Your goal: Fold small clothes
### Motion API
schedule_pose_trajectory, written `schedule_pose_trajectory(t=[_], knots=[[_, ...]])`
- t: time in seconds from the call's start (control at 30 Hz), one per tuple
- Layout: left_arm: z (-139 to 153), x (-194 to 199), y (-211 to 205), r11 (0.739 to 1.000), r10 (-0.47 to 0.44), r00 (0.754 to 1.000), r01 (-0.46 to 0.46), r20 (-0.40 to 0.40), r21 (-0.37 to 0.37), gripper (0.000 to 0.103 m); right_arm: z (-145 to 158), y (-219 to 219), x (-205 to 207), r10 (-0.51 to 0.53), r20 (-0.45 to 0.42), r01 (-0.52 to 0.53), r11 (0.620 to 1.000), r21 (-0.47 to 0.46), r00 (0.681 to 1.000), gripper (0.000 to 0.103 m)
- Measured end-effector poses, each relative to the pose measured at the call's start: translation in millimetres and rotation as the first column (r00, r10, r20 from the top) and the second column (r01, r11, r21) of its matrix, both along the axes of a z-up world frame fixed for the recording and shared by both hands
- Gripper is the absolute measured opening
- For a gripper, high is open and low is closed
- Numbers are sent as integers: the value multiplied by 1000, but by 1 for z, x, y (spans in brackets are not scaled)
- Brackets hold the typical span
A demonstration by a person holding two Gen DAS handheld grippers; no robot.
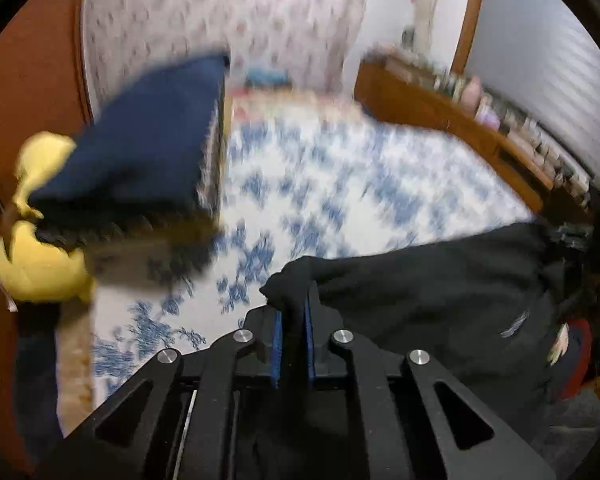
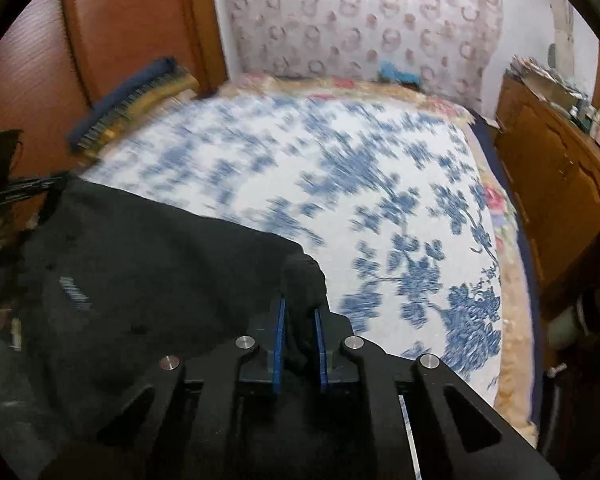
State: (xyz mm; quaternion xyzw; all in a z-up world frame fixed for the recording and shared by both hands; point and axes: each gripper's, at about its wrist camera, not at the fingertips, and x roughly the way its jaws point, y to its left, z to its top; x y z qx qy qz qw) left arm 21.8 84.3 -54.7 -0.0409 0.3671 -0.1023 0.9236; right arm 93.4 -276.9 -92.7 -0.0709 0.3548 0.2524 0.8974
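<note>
Both grippers are clamped on the same black garment (image 1: 440,292), one corner each. The left gripper (image 1: 293,312) has its blue pads pinched on a bunched corner of cloth. The right gripper (image 2: 300,320) is doing the same at the opposite corner, with a wad of fabric between the pads.

The garment hangs stretched between the two tools, over the near edge of the bed (image 2: 340,184), which has a blue floral cover. I can't tell from these views whether its lower part rests on the cover or hangs clear. Both views are motion-blurred.

Elsewhere, a dark blue cushion (image 1: 140,140) and a yellow soft toy (image 1: 40,260) sit at the left by the headboard. A wooden cabinet (image 2: 552,184) stands along the right side of the bed.

Risks from here, as I read it:
- Both grips are on bunched corners, not flat hems. A wad like that can creep out of the pads under tension, and that side then drops.
- If the hands pull apart unevenly, the top edge skews and the fold lands crooked.
- Black on black means creases and layer count are hard to read. An inner layer could be caught in one grip and missed in the other, which would twist the panel.
- The left side is close to the cushion and toy, so a wide swing could snag them.
</note>
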Motion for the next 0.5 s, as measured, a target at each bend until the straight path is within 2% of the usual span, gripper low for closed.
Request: schedule_pose_trajectory(t=[0.1,0.27,0.43,0.5], knots=[[45,-34,-11,1000,-27,992,27,127,5,10,30,-11,-33,8,61,-13,996,88,998,11],[103,-70,-13,999,-45,965,51,259,-16,9,93,-32,-95,-14,208,-27,981,194,978,11],[144,-94,-10,997,-36,926,57,377,-45,9,142,-37,-140,-12,340,-59,979,197,940,10],[159,-108,-8,997,-24,897,53,441,-53,9,154,-38,-151,0,366,-79,976,202,931,10]])
